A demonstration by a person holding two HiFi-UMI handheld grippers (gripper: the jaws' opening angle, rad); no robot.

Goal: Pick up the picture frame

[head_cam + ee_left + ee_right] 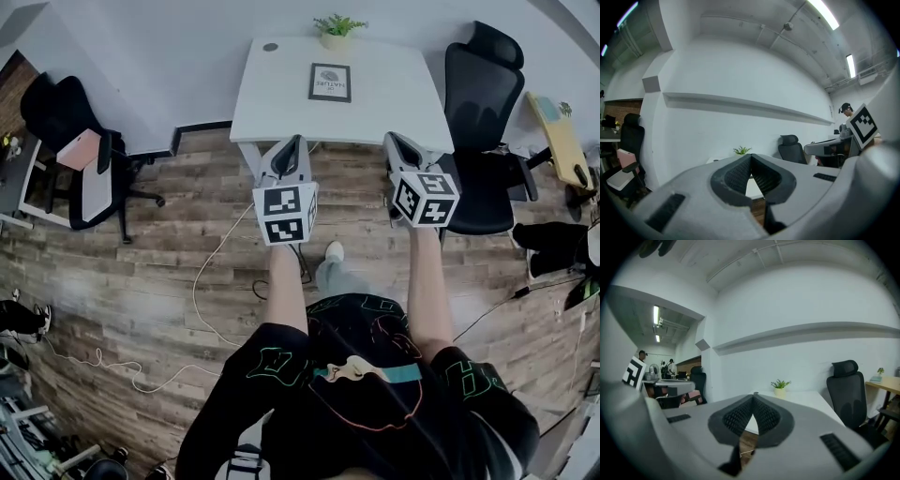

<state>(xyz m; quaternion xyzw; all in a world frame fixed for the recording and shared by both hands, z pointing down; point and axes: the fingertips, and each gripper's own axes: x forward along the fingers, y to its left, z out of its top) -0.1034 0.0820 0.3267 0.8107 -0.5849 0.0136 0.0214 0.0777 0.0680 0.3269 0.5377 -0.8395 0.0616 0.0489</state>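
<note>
The picture frame (330, 82), dark-edged with a pale print, lies flat on the white table (272, 94) near its far side, in front of a small potted plant (337, 28). My left gripper (293, 141) is held over the floor just short of the table's near edge, its jaws shut with nothing in them (751, 157). My right gripper (394, 141) is beside it at the same distance, also shut and empty (753, 397). Both point toward the table. In both gripper views the jaws hide the frame; only the plant (780, 385) shows.
A black office chair (483, 122) stands at the table's right corner, close to my right gripper. Another black chair (75, 150) with a pink item is at the far left. Cables (202, 281) trail over the wooden floor. A wooden desk (561, 136) is at the right edge.
</note>
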